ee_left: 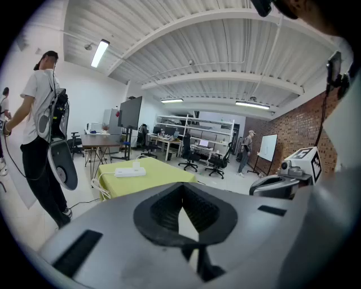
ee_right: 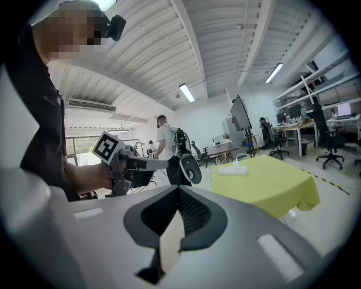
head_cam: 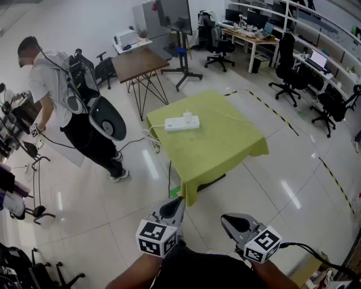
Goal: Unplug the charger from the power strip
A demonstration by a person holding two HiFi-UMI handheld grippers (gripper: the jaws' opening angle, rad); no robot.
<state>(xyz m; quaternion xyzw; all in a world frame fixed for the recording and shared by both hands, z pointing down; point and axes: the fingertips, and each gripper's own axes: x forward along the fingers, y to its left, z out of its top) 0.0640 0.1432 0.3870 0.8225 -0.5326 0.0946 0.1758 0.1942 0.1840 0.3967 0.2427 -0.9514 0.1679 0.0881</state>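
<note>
A white power strip [head_cam: 181,123] lies on the far-left part of a table under a yellow-green cloth [head_cam: 220,147]. A white charger [head_cam: 188,115] stands plugged into it. The strip also shows small in the left gripper view [ee_left: 130,172] and in the right gripper view [ee_right: 232,170]. My left gripper [head_cam: 172,208] and right gripper [head_cam: 234,221] hover close to my body, well short of the table's near corner. The jaws of each meet at their tips with nothing between them [ee_left: 181,195] [ee_right: 179,195].
A person with a backpack [head_cam: 67,96] stands bent over at the left, by stands and cables. A white cable [head_cam: 152,138] hangs off the table's left edge. A brown table [head_cam: 138,63], a screen on a stand [head_cam: 175,17], desks and office chairs [head_cam: 287,68] fill the back. Black-yellow tape [head_cam: 271,110] marks the floor.
</note>
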